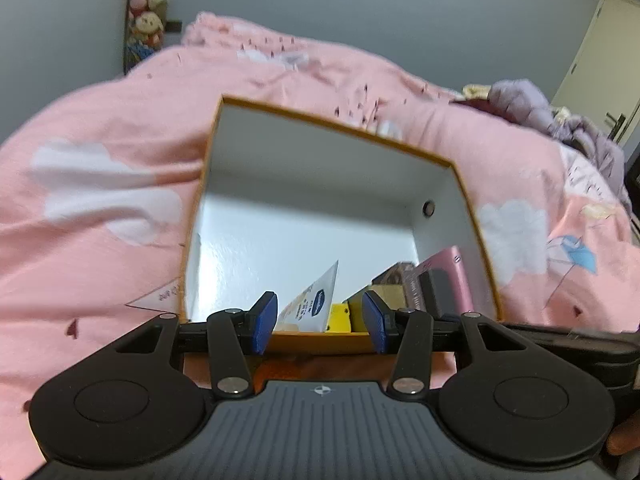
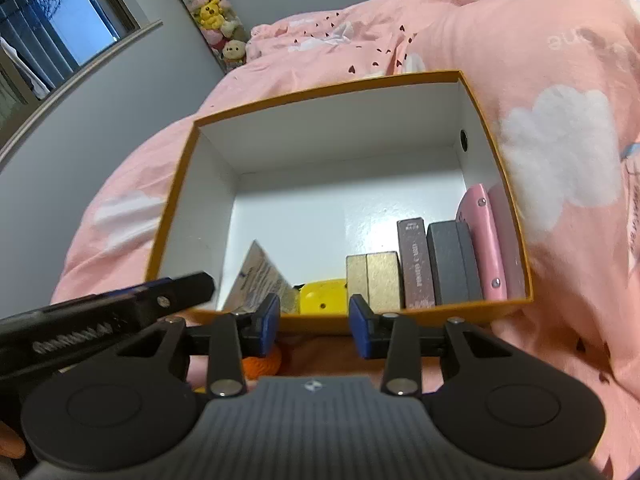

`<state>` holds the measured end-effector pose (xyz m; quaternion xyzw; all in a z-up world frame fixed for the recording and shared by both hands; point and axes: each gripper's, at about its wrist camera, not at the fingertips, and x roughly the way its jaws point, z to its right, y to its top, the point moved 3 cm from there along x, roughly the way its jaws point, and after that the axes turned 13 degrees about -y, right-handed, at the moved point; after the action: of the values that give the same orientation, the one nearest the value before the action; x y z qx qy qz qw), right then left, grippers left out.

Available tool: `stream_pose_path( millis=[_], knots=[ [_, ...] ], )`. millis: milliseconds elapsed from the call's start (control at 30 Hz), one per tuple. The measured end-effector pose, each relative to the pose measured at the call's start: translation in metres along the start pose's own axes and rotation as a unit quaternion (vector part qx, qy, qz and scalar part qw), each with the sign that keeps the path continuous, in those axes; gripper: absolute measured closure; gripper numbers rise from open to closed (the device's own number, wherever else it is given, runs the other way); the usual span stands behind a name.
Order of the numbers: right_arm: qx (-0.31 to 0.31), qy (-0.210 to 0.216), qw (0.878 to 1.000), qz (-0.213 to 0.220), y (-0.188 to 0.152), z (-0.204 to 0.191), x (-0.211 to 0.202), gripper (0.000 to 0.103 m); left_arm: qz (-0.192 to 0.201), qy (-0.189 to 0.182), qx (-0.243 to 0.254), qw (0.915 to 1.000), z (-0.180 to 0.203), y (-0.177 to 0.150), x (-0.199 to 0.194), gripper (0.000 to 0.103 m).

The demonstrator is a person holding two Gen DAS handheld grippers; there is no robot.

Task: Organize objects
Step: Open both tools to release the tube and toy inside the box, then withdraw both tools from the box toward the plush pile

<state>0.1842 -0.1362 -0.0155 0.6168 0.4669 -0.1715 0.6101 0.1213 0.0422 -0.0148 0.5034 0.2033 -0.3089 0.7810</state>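
An open orange box with a white inside [image 1: 320, 128] [image 2: 320, 92] sits on a pink bed. Along its near wall stand a white tube [image 1: 316, 304] [image 2: 260, 280], a yellow object [image 1: 339, 317] [image 2: 323, 296], a gold box [image 2: 374, 280], a brown box [image 2: 416, 262], a grey box [image 2: 452, 262] and a pink case [image 2: 482, 240]. My left gripper [image 1: 320, 322] is open and empty at the box's near rim. My right gripper [image 2: 314, 326] is open and empty, just outside the near wall. An orange object [image 2: 268, 364] lies under its left finger.
The pink duvet [image 1: 100, 168] [image 2: 560, 60] surrounds the box. A column of plush toys [image 2: 212, 12] stands by the far wall. A purple garment [image 1: 560, 120] lies at the bed's right. The left gripper's body [image 2: 100, 320] shows in the right wrist view.
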Motion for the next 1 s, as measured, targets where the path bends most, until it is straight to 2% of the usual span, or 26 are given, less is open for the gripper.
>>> stream_pose_path(
  millis=[200,400,567,633,700,867,1000],
  knots=[
    [-0.017,0.009,1.0,0.012,-0.023,-0.003,-0.024,0.06,0.03,-0.022,0.035,0.9987,0.025,-0.013,-0.035,0.048],
    [-0.026,0.01,0.999,0.027,-0.044,-0.004,-0.049,0.056,0.02,-0.032,0.082,0.9959,0.043,-0.044,-0.055,0.048],
    [-0.031,0.011,0.999,0.039,-0.059,-0.007,-0.063,0.055,0.003,-0.027,0.1,0.9947,0.044,-0.065,-0.064,0.048],
    [-0.032,0.011,0.998,0.043,-0.064,-0.009,-0.066,0.054,-0.007,-0.022,0.114,0.9932,0.042,-0.072,-0.067,0.048],
    [-0.037,0.006,0.998,0.053,-0.071,-0.011,-0.067,0.048,-0.018,-0.011,0.135,0.9906,0.041,-0.079,-0.07,0.047],
    [-0.049,-0.001,0.997,0.058,-0.089,-0.02,-0.062,0.045,-0.032,0.014,0.163,0.986,0.032,-0.094,-0.076,0.045],
    [-0.057,-0.028,0.996,0.06,-0.102,-0.026,-0.051,0.04,-0.061,0.041,0.187,0.9795,0.024,-0.101,-0.075,0.041]
  ],
)
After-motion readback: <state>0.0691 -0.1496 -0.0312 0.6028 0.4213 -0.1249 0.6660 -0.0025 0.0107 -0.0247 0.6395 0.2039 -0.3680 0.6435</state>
